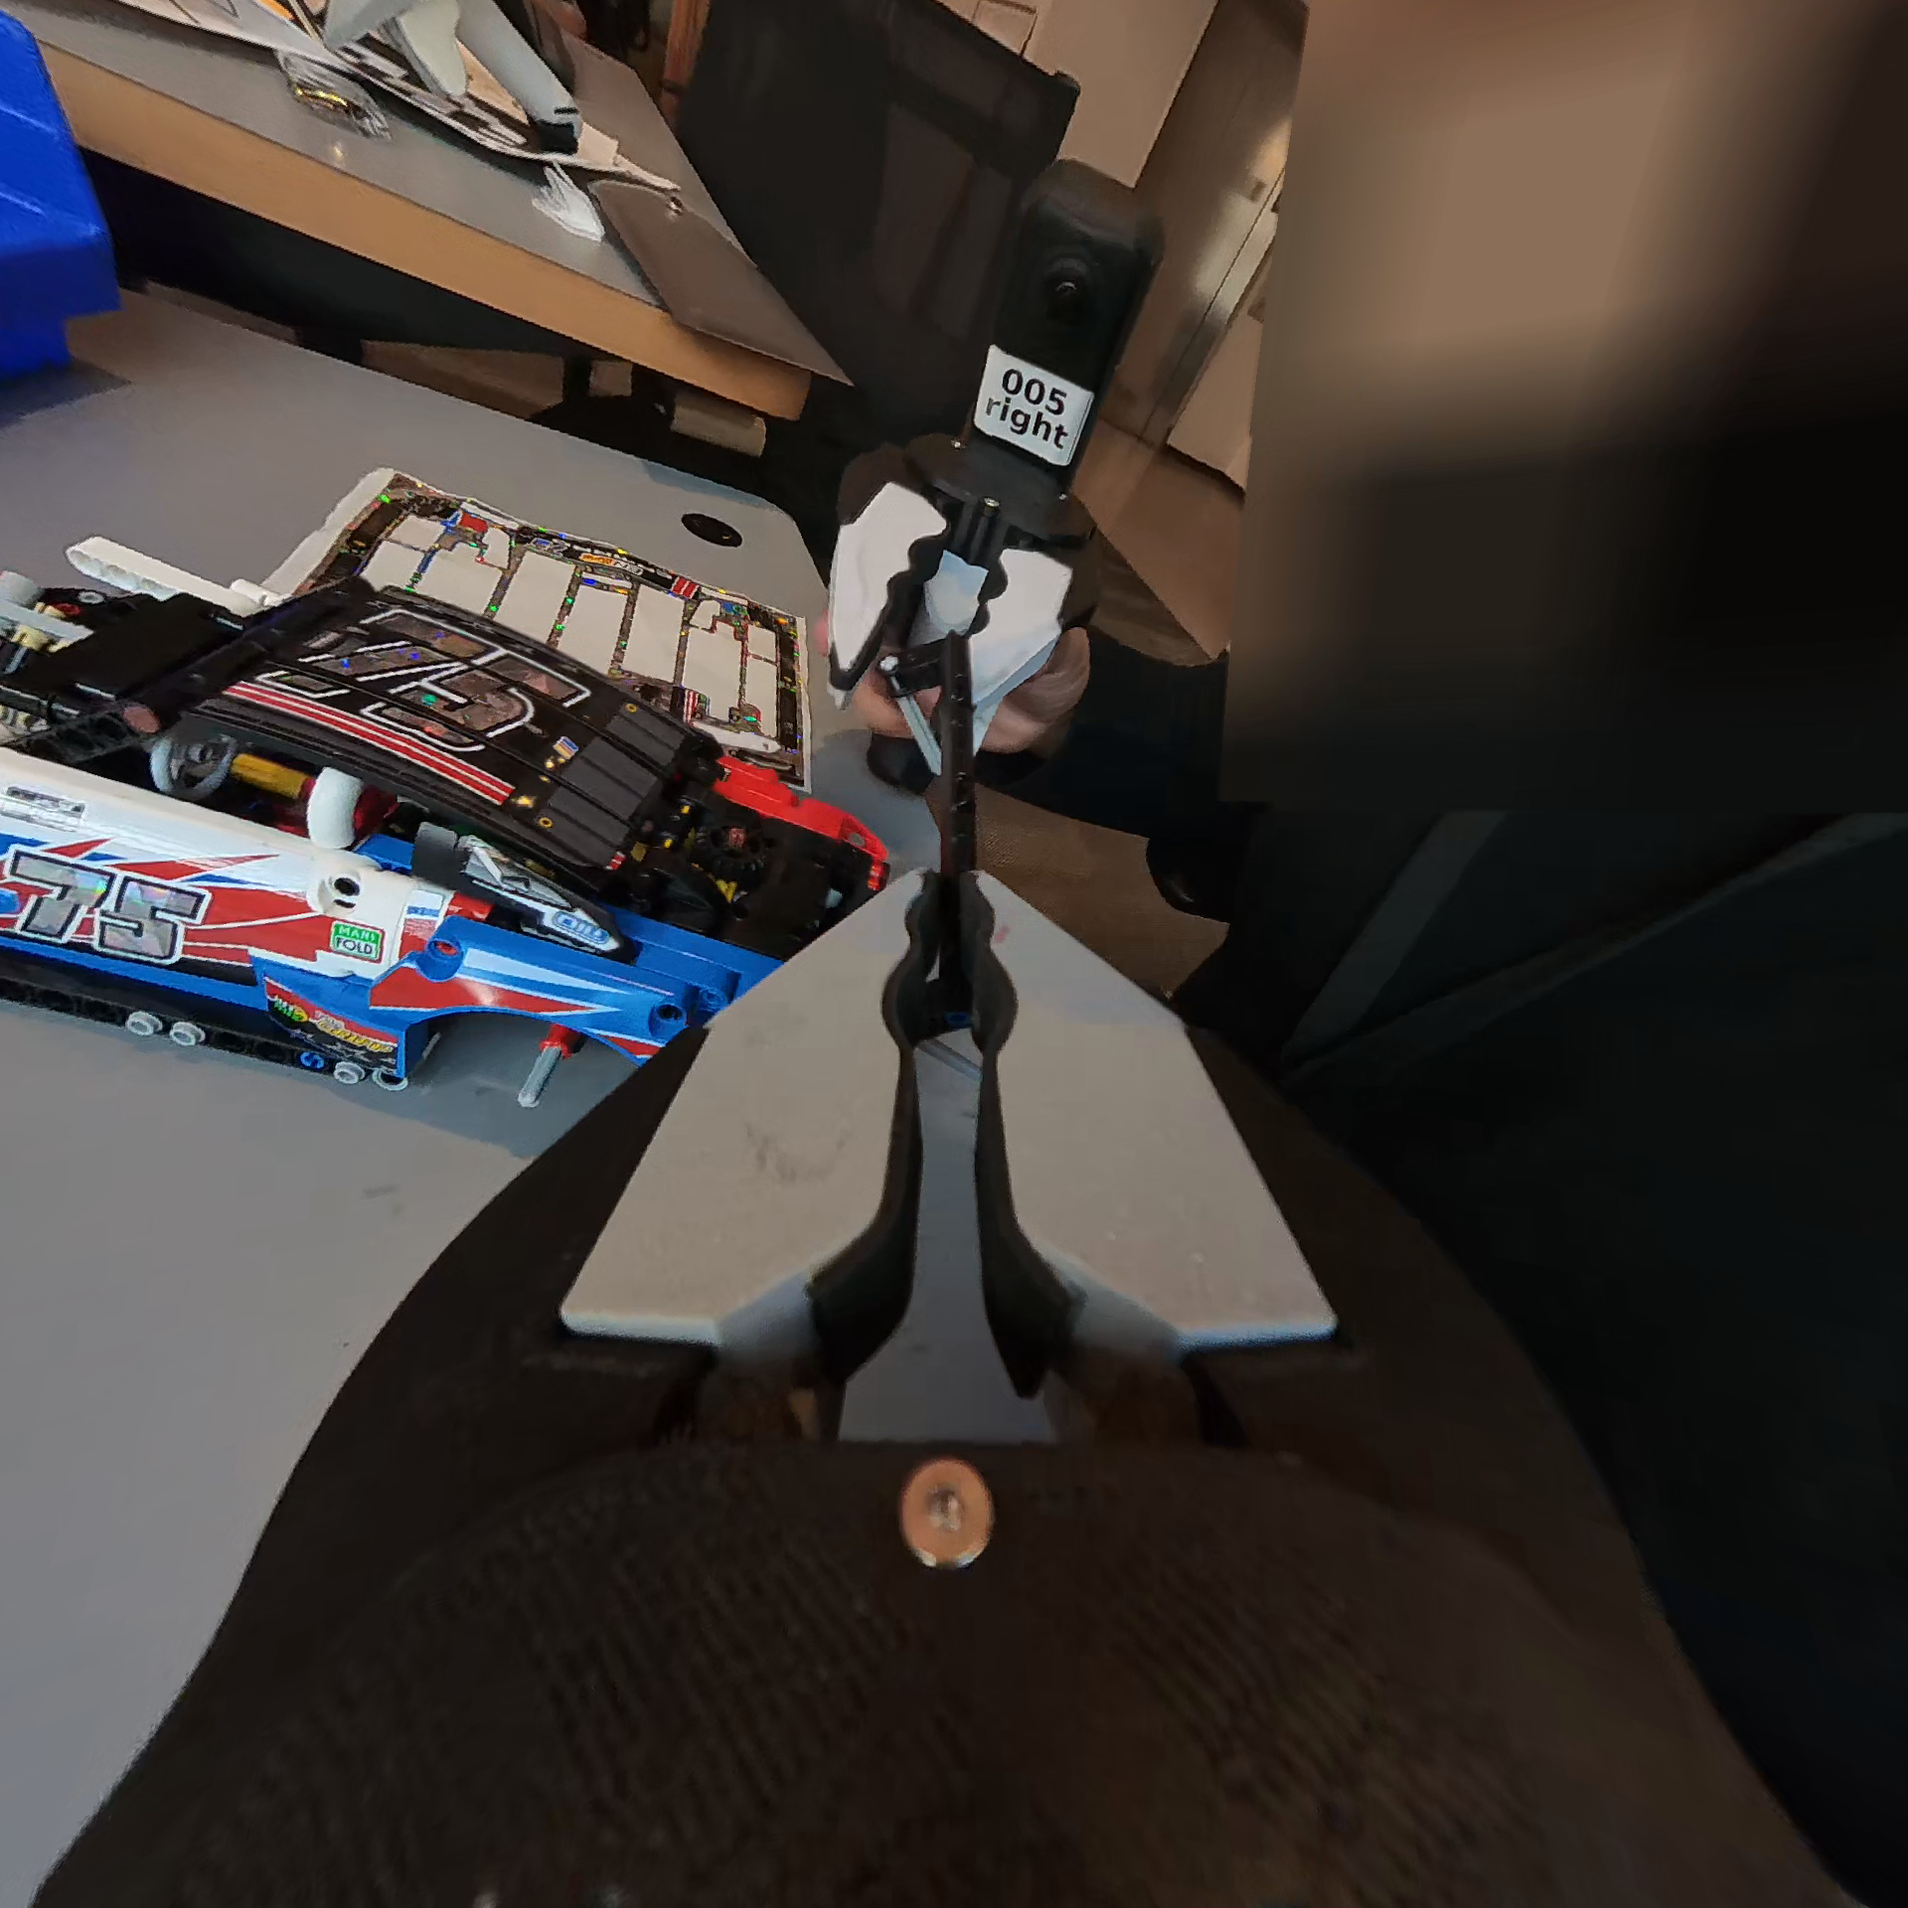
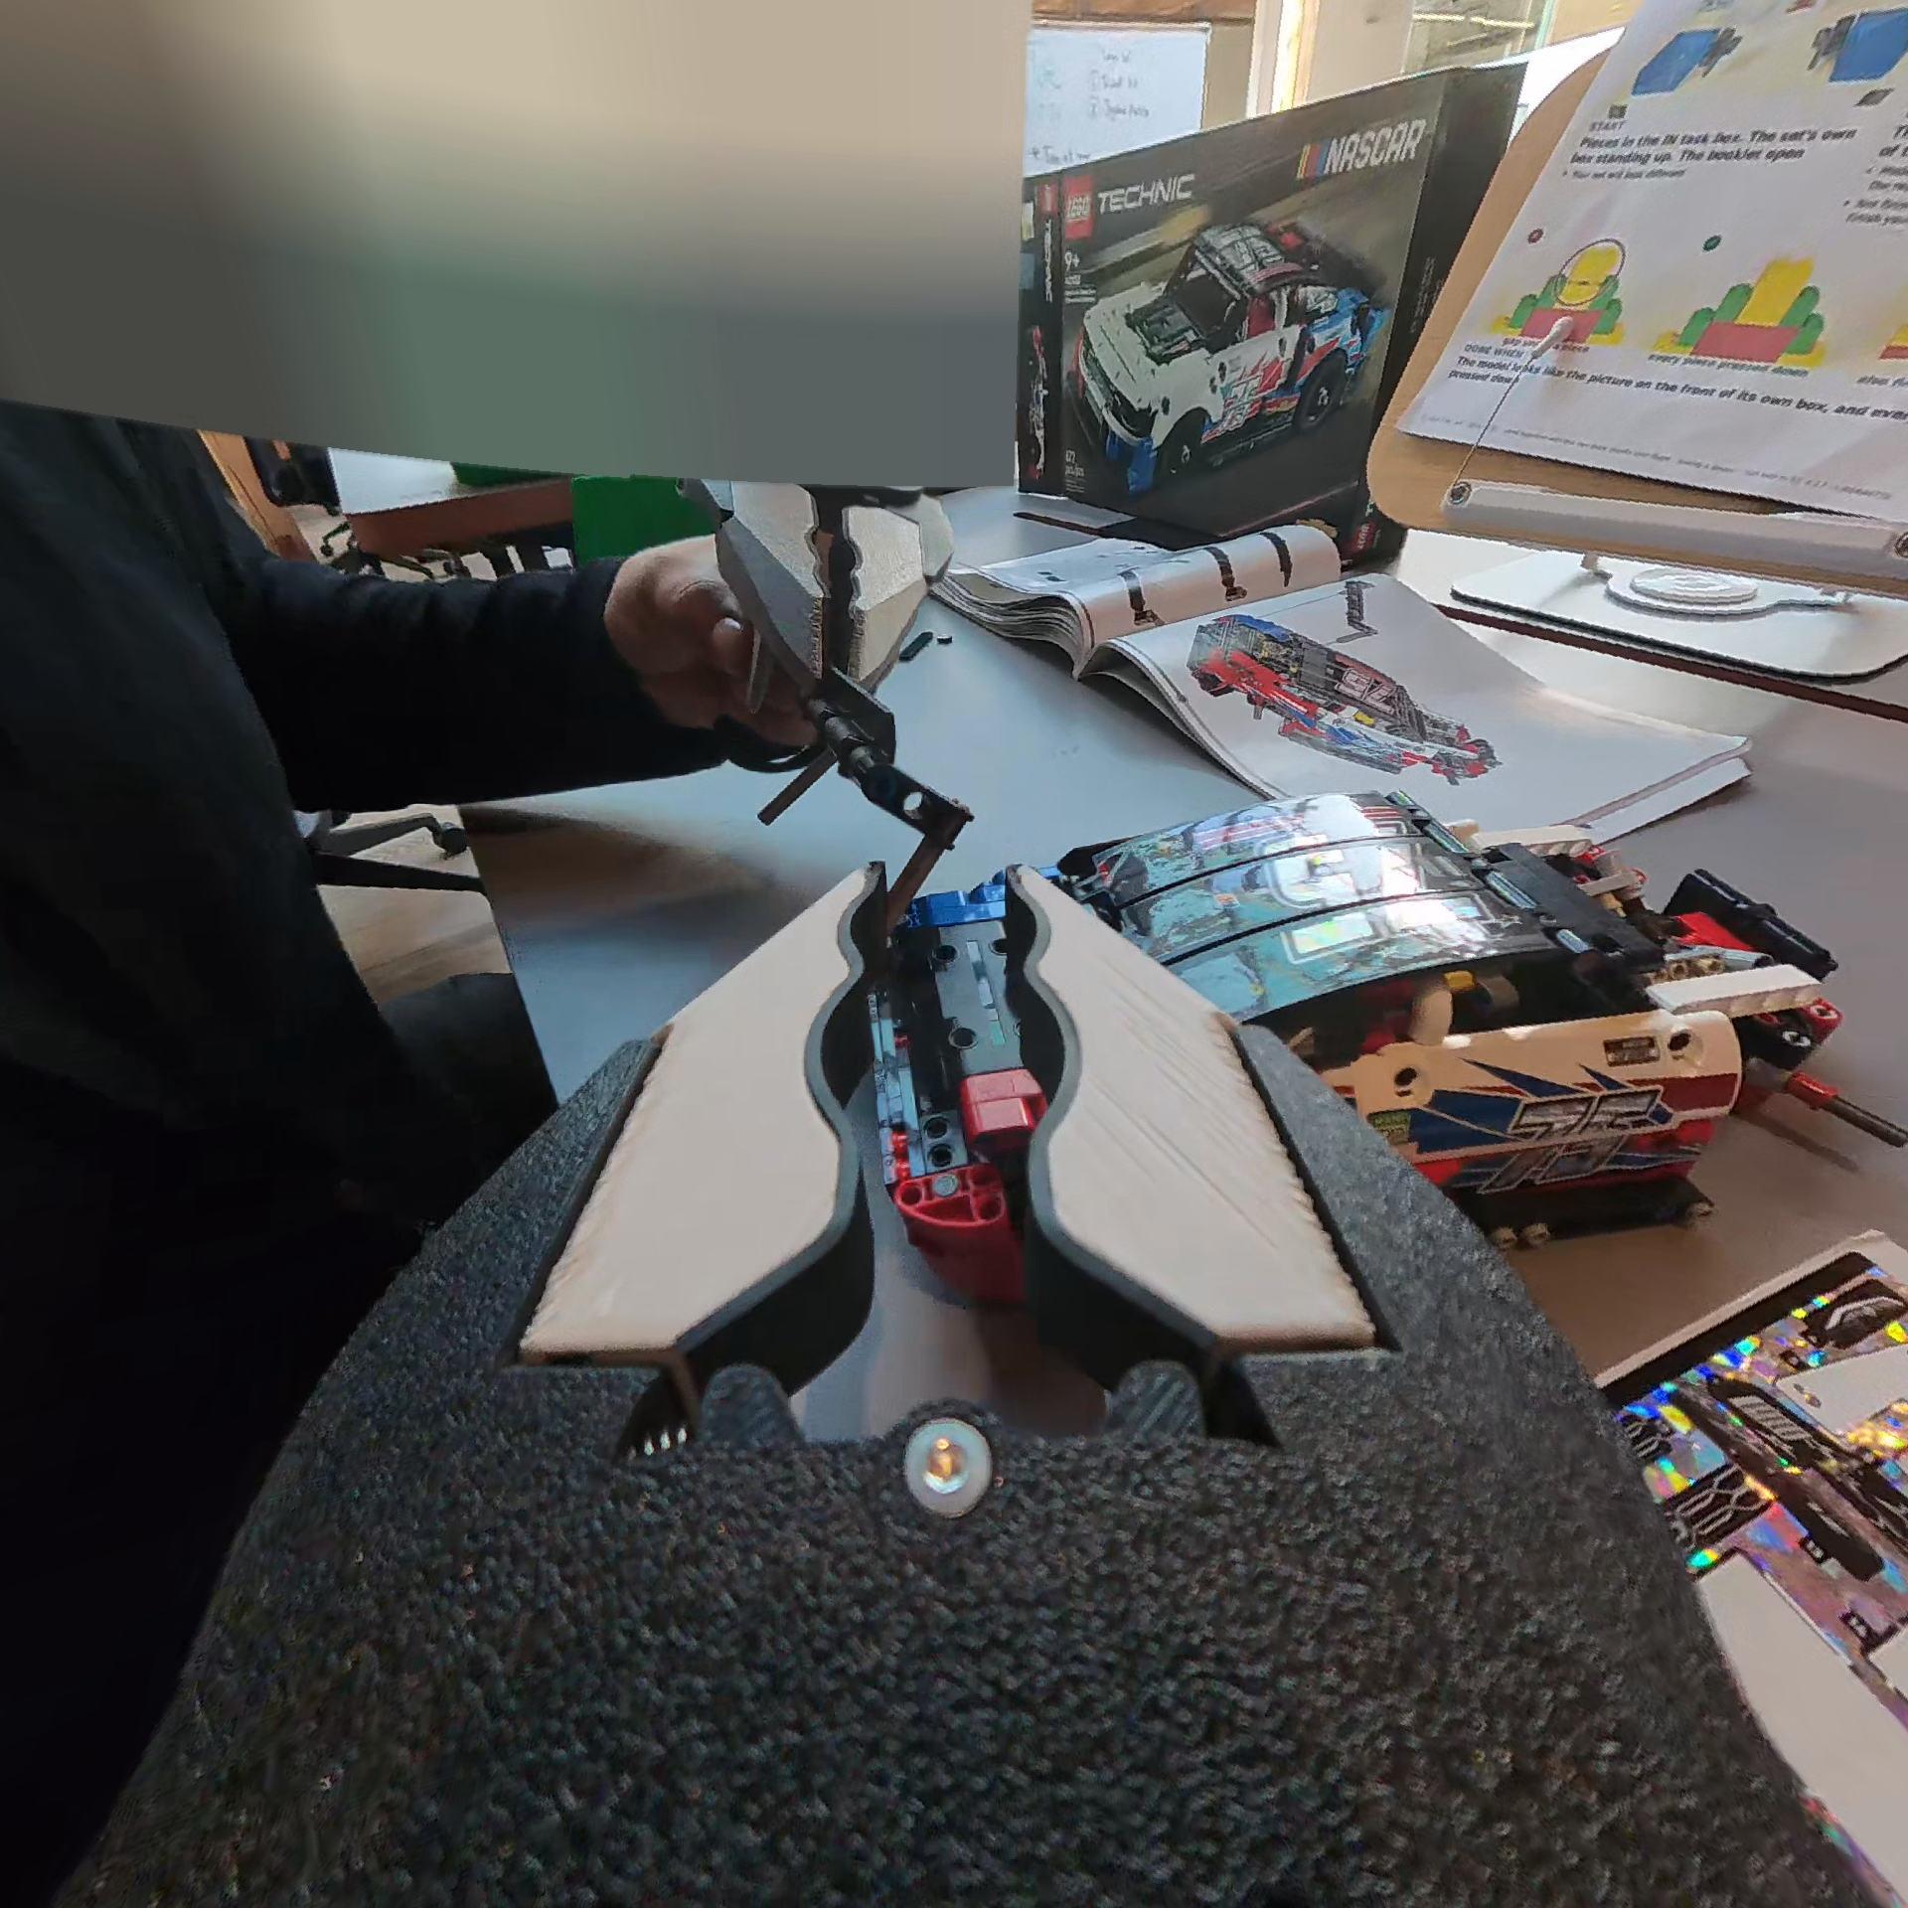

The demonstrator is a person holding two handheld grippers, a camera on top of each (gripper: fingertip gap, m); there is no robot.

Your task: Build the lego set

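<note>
My left gripper (image 1: 945,896) is shut on a black lego beam piece (image 1: 958,795) and holds it in the air off the table's right edge. The piece reaches to my right gripper (image 1: 929,681), which faces it with jaws apart. In the right wrist view my right gripper (image 2: 945,888) is open. A thin dark axle (image 2: 914,872) hangs from the beam piece (image 2: 903,797) beside its left fingertip. The left gripper (image 2: 838,690) shows above it. The partly built race car (image 1: 413,826) lies on the grey table (image 1: 207,1291) and also shows in the right wrist view (image 2: 1445,991).
A sticker sheet (image 1: 619,609) lies behind the car and also shows in the right wrist view (image 2: 1807,1445). An open instruction booklet (image 2: 1342,681), the set's box (image 2: 1239,310) and a stand with a printed sheet (image 2: 1704,258) are at the back. A blue bin (image 1: 41,186) is far left. The tips of one gripper are about 8 centimetres away from the tips of the other.
</note>
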